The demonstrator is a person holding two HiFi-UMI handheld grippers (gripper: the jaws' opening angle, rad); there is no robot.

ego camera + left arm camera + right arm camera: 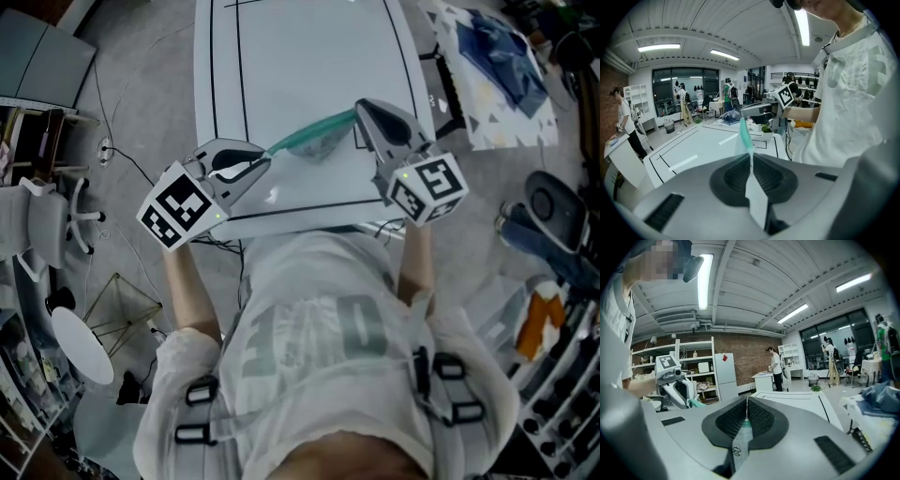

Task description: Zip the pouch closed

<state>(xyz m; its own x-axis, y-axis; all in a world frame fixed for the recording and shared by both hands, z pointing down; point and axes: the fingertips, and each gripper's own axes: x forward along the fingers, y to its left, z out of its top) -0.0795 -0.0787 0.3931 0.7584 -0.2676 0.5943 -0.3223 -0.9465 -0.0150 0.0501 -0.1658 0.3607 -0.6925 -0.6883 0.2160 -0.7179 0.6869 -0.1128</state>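
Teal pouch (314, 138) pulled out edge-on between the two grippers, over the near part of the white worktop (309, 56); it lies too thin to the camera for any contents to be made out. Left gripper (265, 159): jaws closed on the pouch's left end, the teal strip running up and away from between the pads. Right gripper (361, 114): jaws pressed together on the opposite end, a sliver of teal showing between the pads; whether they pinch the zip pull cannot be told. Nothing stands between the grippers but the pouch itself. The worktop is marked with black lines. Beside it, at the upper right, a blue cloth (502, 42) lies on a patterned board; at the left stands a white chair (42, 225) on a grey floor (141, 94) strewn with cables. Behind: a brick wall (750, 352), white shelves (693, 366) and a standing person (776, 369) at another table.
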